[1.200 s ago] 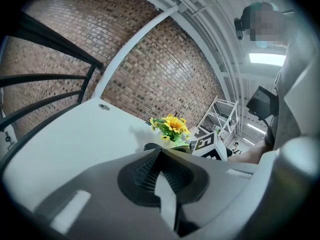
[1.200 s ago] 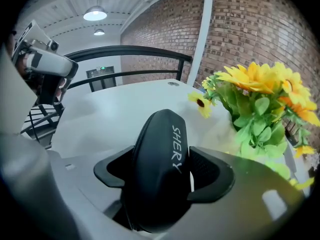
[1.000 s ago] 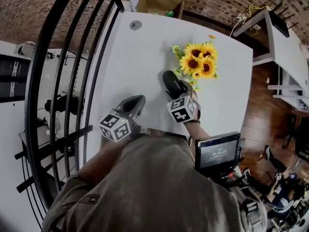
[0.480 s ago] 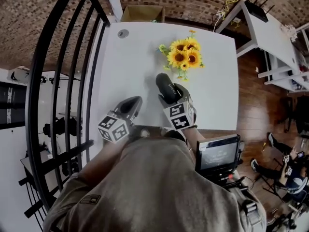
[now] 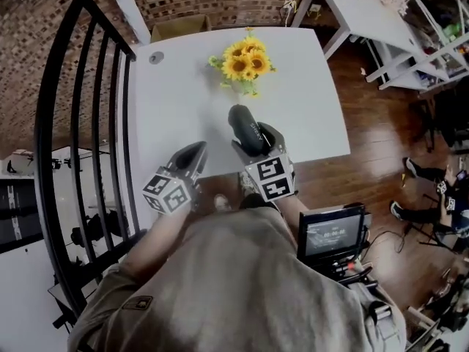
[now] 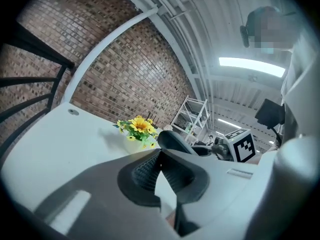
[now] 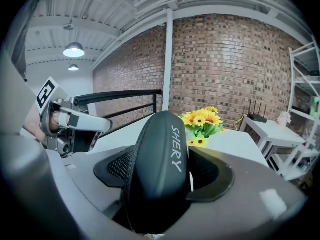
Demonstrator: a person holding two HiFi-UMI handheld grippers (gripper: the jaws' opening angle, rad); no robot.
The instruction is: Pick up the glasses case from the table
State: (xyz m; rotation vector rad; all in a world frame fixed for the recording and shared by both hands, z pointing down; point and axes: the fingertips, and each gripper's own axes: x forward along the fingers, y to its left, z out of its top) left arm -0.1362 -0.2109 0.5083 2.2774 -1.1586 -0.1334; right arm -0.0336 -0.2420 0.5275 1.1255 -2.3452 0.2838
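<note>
While the right tongs [image 5: 253,139] are clenched on the glasses case [image 7: 157,169], I read the pick-up as all but made. What matters now is how the case sits in that grip. Its long axis runs along the line of the tongs. The rounded far end sticks out ahead of the pads toward the sunflowers [image 5: 244,61], and the near end is buried between the jaws. The pads press on its two long sides, and the lettered face is turned up toward the right gripper view. The case is on my side of the sunflowers, well short of them and over the near part of the bench [image 5: 183,101]. It looks raised clear of the surface, though no view shows its underside. The left tongs [image 5: 192,156] are to the left of the case, farther from the sunflowers, with their tips closed together on nothing. They are near the case but apart from it, so the right hand alone carries it. So much of the case overhangs ahead of the pads that I judge any further lift should keep the wrist steady, or that far end may droop or swing.
</note>
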